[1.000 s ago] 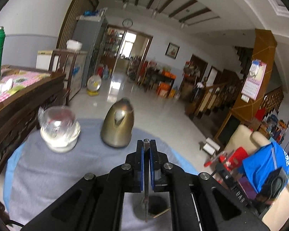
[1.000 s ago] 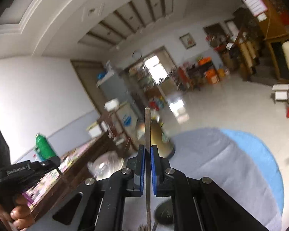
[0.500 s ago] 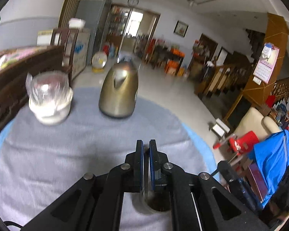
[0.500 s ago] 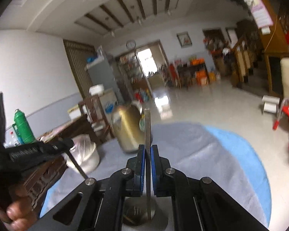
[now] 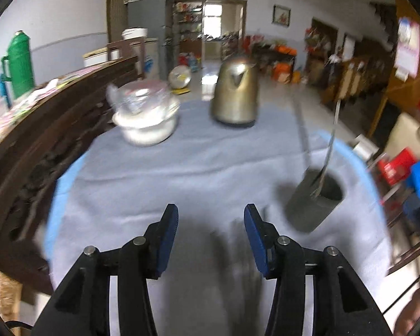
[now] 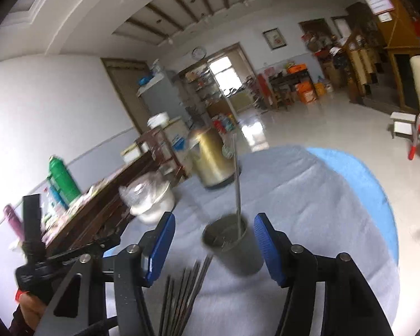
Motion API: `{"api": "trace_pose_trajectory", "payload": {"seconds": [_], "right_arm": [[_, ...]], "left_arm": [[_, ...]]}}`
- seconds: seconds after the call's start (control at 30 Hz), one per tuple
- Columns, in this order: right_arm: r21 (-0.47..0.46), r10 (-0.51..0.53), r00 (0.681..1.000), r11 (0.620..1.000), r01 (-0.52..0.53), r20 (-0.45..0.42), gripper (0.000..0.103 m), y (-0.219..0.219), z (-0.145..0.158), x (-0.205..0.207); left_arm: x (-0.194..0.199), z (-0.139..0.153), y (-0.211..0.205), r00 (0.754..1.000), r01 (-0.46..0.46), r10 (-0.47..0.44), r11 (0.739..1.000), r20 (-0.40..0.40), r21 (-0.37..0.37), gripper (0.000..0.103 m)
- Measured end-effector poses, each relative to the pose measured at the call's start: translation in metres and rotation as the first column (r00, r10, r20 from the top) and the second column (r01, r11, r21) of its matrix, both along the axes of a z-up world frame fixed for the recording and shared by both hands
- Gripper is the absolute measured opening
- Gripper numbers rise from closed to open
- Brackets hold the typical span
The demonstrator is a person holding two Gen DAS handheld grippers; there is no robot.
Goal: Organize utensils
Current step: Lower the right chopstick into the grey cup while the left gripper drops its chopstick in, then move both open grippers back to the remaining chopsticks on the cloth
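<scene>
A grey metal holder cup (image 6: 232, 247) stands on the grey cloth with a slim metal utensil (image 6: 237, 184) upright in it. It also shows in the left wrist view (image 5: 313, 204), with two thin utensils (image 5: 329, 145) leaning out. Several dark chopsticks (image 6: 182, 294) lie on the cloth in front of the cup. My right gripper (image 6: 214, 247) is open and empty, its jaws either side of the cup. My left gripper (image 5: 210, 238) is open and empty, left of the cup.
A brass kettle (image 5: 236, 95) and a plastic-wrapped white pot (image 5: 145, 114) stand at the back of the round table (image 5: 154, 182). A dark wooden sideboard (image 5: 42, 128) with a green thermos (image 5: 18, 64) runs along the left. The table's edge curves off at right.
Both grippers were shut on thin metal utensils; both have opened and let go. The utensils now stand in the cup. The left gripper has moved left of the cup.
</scene>
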State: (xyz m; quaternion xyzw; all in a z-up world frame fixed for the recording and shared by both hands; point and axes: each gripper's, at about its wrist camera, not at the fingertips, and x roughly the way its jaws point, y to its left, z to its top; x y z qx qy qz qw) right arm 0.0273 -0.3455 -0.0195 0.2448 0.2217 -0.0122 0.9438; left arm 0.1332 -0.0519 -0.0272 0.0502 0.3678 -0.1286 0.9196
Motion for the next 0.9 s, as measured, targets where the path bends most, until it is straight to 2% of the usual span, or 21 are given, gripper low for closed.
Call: {"api": "trace_pose_trajectory", "payload": {"seconds": [0.13, 0.23, 0.53, 0.9], "right_arm": [[-0.02, 0.057, 0.997, 0.998, -0.058, -0.061, 0.059, 0.03, -0.011, 0.007], [-0.016, 0.09, 0.992, 0.996, -0.092, -0.091, 0.059, 0.047, -0.021, 0.011], [-0.031, 0.126, 0.982, 0.991, -0.132, -0.142, 0.056, 0.072, -0.033, 0.031], [-0.01, 0.131, 0.968, 0.991, -0.137, -0.212, 0.056, 0.076, -0.055, 0.053]], "left_arm": [[-0.015, -0.014, 0.015, 1.0, -0.028, 0.027, 0.996, 0.008, 0.081, 0.052], [-0.022, -0.019, 0.02, 0.999, -0.038, 0.037, 0.993, 0.012, 0.112, 0.053], [-0.012, -0.033, 0.028, 0.999, -0.048, 0.051, 0.989, -0.016, 0.138, 0.053], [0.003, -0.054, 0.017, 0.997, -0.021, 0.032, 0.988, -0.071, 0.152, 0.053]]}}
